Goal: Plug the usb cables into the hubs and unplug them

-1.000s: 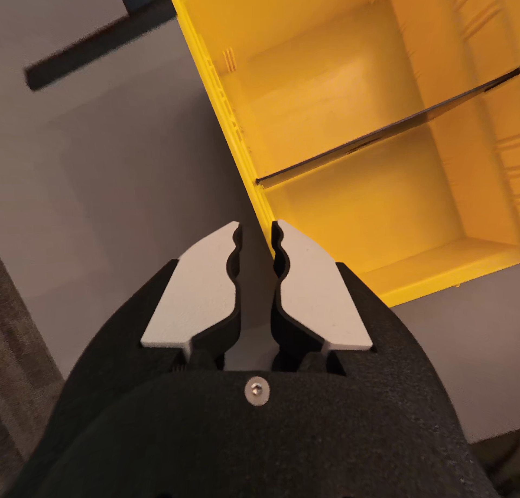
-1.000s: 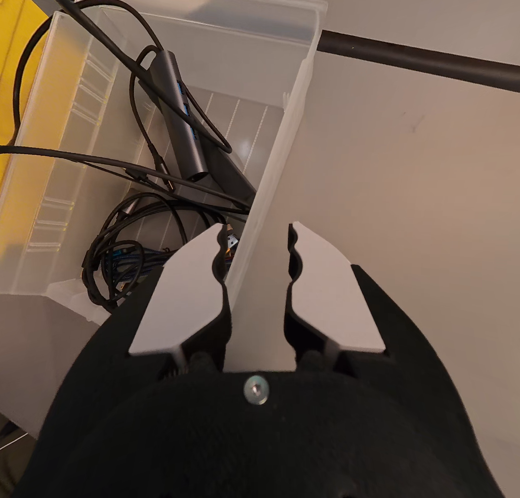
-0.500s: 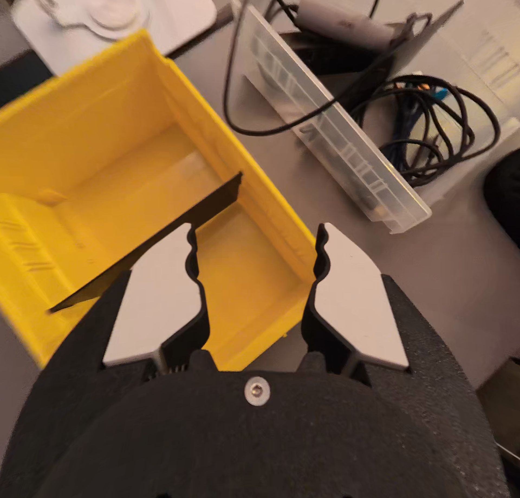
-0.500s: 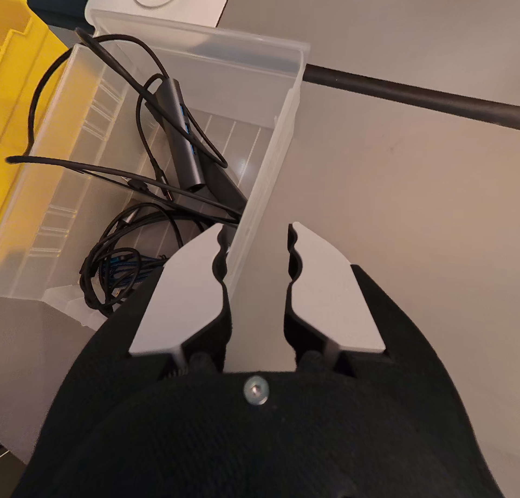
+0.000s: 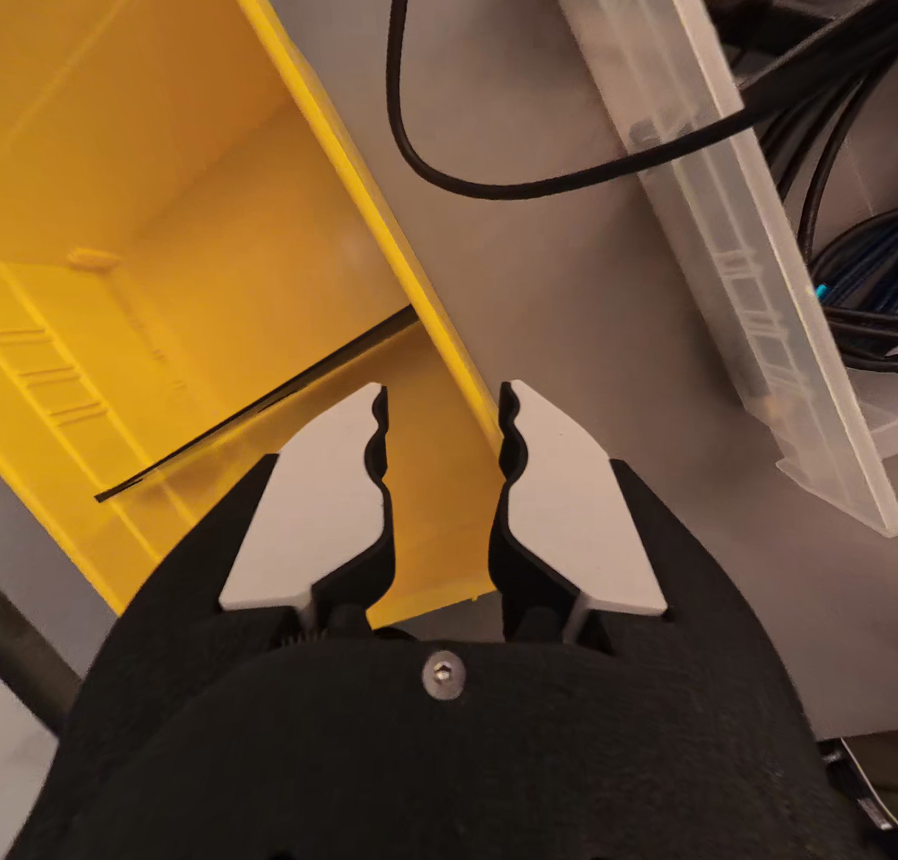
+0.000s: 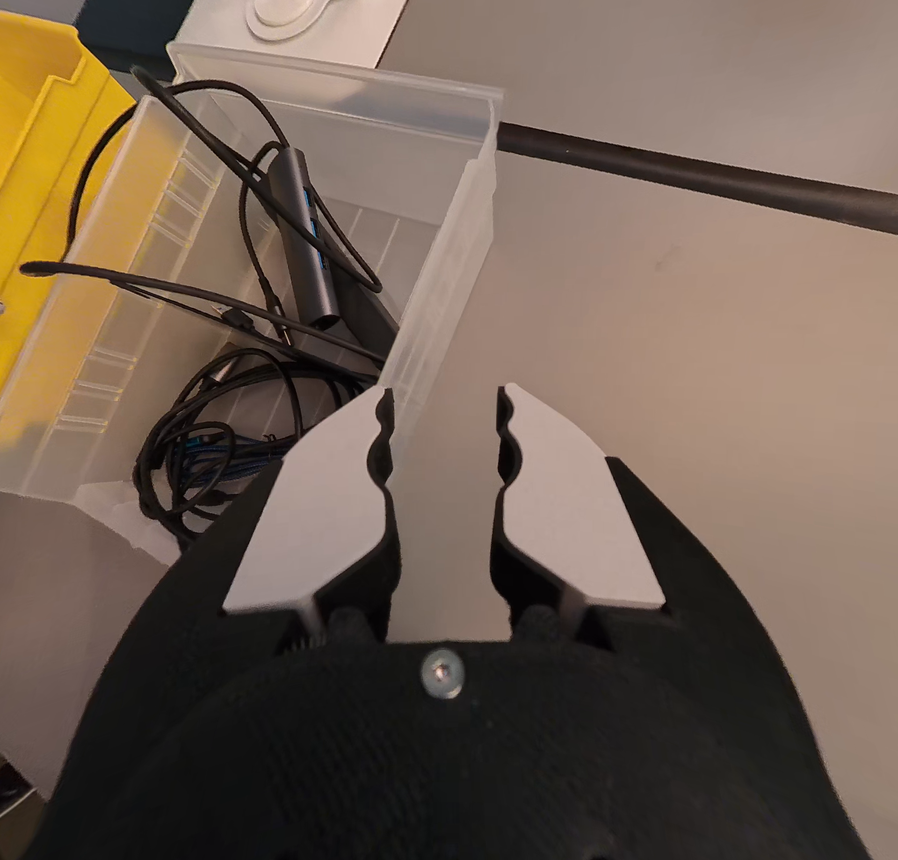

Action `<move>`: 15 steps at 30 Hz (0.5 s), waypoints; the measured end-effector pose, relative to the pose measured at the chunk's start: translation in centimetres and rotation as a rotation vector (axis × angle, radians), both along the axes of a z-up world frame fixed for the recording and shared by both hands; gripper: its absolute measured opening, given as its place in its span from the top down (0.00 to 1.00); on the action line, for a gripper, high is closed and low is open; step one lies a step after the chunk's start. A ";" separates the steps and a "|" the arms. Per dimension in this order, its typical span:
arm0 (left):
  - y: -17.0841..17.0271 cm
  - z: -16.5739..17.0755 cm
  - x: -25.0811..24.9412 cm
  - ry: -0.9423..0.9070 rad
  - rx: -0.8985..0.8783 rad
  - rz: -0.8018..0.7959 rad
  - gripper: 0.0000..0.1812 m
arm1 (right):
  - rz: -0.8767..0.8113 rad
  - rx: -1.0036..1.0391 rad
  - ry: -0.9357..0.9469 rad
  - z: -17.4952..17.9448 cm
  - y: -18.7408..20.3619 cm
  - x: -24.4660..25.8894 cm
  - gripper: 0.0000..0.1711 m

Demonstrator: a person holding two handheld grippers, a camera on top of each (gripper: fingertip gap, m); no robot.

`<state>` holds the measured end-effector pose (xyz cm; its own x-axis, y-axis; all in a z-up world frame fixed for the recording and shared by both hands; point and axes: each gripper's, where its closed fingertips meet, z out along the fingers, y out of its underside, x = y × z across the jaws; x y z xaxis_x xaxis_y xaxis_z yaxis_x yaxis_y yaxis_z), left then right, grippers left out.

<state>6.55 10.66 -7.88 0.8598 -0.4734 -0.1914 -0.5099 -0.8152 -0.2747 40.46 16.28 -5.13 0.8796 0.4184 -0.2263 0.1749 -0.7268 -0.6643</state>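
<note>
On a grey table (image 6: 680, 350), the left gripper (image 5: 442, 399) is held parted astride the yellow bin's (image 5: 194, 234) wall; the right gripper (image 6: 444, 399) is held parted, empty, astride the clear bin's (image 6: 452, 272) wall.

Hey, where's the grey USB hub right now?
In the right wrist view the grey USB hub lies slanted inside the clear plastic bin, toward its far end, among black cables, right of the yellow bin.

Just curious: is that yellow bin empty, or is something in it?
Empty as far as visible: the yellow bin shows bare floor and one thin dark divider.
</note>
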 end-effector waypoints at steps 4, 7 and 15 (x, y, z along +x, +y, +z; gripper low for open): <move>-0.7 -0.1 -0.1 0.035 -0.037 0.007 0.78 | -0.005 0.034 0.064 1.1 -0.1 0.5 0.76; -0.5 0.4 -0.1 0.017 0.008 0.006 0.76 | -0.006 0.056 0.096 1.9 -0.2 0.8 0.76; -0.1 9.4 -1.7 -0.241 0.335 -0.036 0.68 | 0.008 0.149 0.112 4.9 -0.4 -1.6 0.77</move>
<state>4.82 10.61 1.50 0.8828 -0.4498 -0.1350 -0.4251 -0.6430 -0.6371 38.85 15.90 -0.25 0.8492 0.4612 -0.2572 0.0990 -0.6175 -0.7803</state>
